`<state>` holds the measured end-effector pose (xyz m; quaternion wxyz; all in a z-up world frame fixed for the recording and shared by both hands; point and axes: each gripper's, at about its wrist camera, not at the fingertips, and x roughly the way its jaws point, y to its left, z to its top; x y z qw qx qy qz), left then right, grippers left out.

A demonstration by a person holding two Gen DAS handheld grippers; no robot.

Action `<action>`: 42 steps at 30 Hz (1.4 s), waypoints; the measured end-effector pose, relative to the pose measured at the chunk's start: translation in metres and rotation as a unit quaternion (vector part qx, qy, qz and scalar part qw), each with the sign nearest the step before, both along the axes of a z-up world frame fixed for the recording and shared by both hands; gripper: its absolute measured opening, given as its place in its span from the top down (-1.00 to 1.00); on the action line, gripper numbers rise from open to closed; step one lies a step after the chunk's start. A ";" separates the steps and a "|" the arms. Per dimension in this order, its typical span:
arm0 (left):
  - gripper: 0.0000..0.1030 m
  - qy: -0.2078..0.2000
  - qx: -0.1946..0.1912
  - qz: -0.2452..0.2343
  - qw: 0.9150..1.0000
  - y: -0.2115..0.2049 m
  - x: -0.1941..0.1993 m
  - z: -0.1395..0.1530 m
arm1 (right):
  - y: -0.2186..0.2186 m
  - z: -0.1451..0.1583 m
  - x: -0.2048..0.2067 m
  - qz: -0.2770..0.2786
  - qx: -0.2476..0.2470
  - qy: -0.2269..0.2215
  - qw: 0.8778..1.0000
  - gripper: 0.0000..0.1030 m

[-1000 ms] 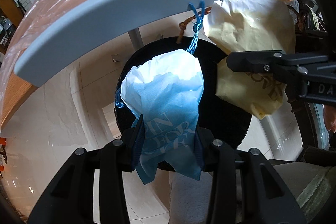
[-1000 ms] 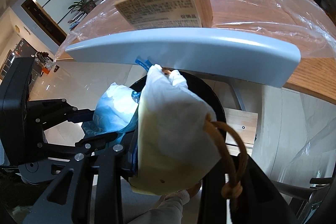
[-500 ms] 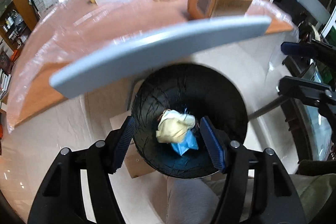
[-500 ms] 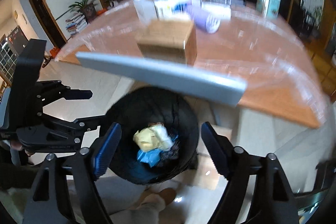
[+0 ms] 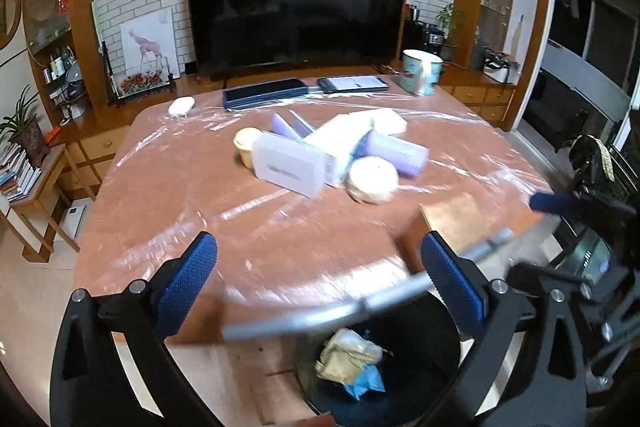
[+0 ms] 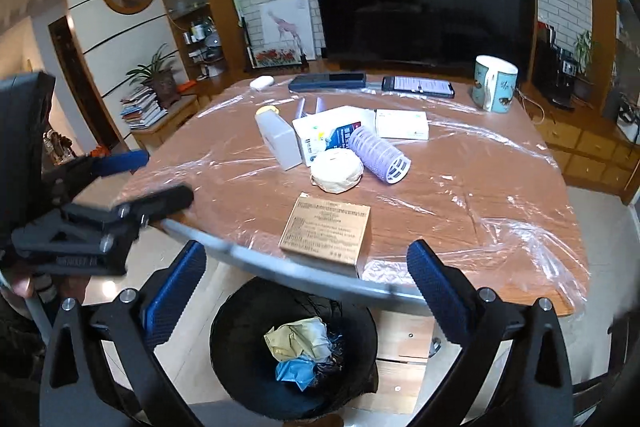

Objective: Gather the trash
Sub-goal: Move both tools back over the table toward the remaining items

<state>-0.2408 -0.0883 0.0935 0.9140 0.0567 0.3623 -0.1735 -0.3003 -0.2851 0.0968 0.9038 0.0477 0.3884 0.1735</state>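
The worktop (image 6: pixel 460 195) fills the middle of both frames, and the black bin (image 6: pixel 294 347) sits below its edge at bottom centre. In the bin lie the yellow bag (image 6: pixel 296 339) and blue bag (image 6: pixel 296 371). Left gripper (image 5: pixel 320 287) and right gripper (image 6: pixel 304 291) have just been opening and stand spread, nothing between them.

Blurry and hidden bits

The brown cardboard box (image 5: pixel 452 223) looks smeared, and the round black trash bin (image 5: pixel 424 343) is cut off below.
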 end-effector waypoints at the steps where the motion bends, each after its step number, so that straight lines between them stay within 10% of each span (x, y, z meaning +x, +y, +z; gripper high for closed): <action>1: -0.97 0.004 0.002 -0.002 1.000 0.001 0.011 -0.002 | 0.000 -0.004 0.006 -0.006 0.005 0.009 1.000 -0.93; 13: -0.97 0.045 0.067 -0.045 0.996 0.005 0.088 -0.048 | 0.013 -0.032 0.030 -0.042 -0.004 0.058 0.997 -0.93; 42: -0.97 0.093 0.064 -0.125 0.986 -0.018 0.146 -0.070 | 0.024 -0.047 0.063 -0.062 0.020 0.096 0.993 -0.86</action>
